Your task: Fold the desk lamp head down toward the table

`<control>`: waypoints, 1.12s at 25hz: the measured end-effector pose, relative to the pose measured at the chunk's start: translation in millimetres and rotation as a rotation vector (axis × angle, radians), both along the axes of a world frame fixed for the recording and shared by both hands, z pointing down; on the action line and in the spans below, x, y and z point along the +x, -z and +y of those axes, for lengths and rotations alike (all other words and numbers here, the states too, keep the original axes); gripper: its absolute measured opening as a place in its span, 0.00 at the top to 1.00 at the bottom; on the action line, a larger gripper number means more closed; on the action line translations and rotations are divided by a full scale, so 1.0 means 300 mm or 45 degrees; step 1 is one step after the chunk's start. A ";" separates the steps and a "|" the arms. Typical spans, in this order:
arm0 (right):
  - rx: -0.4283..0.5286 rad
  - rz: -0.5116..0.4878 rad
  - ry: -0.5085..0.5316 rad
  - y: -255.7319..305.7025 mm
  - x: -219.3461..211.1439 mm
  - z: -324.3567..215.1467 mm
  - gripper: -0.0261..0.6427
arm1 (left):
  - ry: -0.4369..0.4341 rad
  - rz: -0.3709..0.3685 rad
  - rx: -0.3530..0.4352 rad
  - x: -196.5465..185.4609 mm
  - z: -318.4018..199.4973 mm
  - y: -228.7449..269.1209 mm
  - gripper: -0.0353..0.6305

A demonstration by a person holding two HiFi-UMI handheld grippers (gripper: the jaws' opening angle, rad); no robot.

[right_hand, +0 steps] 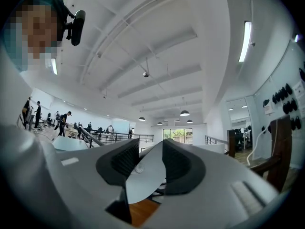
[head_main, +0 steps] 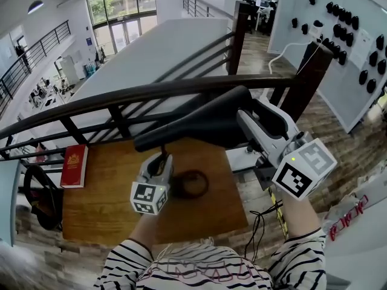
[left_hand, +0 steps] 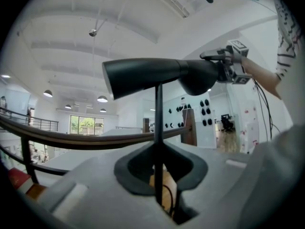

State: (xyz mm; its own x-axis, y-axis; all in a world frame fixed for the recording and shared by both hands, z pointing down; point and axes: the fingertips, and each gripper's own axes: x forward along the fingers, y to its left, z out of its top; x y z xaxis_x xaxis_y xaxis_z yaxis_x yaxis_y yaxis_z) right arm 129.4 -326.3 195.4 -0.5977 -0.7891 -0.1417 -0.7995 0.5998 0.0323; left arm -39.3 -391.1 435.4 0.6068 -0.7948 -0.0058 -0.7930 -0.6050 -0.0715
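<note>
The left hand-held gripper (head_main: 162,160) is clamped on the thin lamp stem (left_hand: 158,118) above the round base (head_main: 192,184), near the middle of the wooden table (head_main: 109,204). The lamp head (head_main: 193,128) lies roughly level over the table's far edge, its right end pinched between the jaws of the right hand-held gripper (head_main: 242,116). Open tabletop shows beneath the head. A red book (head_main: 74,165) lies at the left edge, and a dark railing (head_main: 151,92) runs close behind the far edge.
</note>
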 end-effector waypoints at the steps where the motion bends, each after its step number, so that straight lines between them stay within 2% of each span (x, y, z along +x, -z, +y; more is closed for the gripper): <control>1: -0.006 -0.003 -0.009 -0.008 0.005 0.000 0.74 | -0.002 0.002 0.000 0.000 0.000 0.000 0.88; 15: -0.169 0.002 -0.165 -0.195 0.092 -0.010 0.70 | -0.043 0.030 -0.010 -0.003 0.004 0.000 0.87; 18: -0.218 0.029 -0.240 -0.256 0.119 -0.016 0.62 | -0.048 0.035 -0.010 -0.004 0.003 0.000 0.87; 21: -0.283 0.122 -0.284 -0.338 0.128 -0.025 0.61 | -0.052 0.037 -0.008 -0.005 0.000 0.000 0.87; 23: -0.313 0.209 -0.320 -0.403 0.128 -0.034 0.61 | -0.052 0.041 -0.010 -0.004 -0.002 -0.002 0.87; 24: -0.320 0.230 -0.338 -0.432 0.128 -0.039 0.66 | -0.052 0.044 -0.011 -0.005 -0.003 -0.003 0.87; 25: -0.325 0.230 -0.350 -0.459 0.128 -0.043 0.71 | -0.054 0.048 -0.011 -0.005 -0.003 -0.004 0.87; 28: -0.362 0.178 -0.342 -0.534 0.118 -0.051 0.71 | -0.059 0.057 -0.002 -0.005 -0.002 -0.002 0.87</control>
State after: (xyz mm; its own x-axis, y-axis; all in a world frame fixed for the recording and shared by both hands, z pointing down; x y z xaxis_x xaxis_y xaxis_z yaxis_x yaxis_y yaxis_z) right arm 165.0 -341.8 355.7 -0.3629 -0.9158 0.1719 -0.9286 0.3708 0.0150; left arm -40.8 -391.7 435.9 0.6424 -0.7657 -0.0326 -0.7663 -0.6415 -0.0357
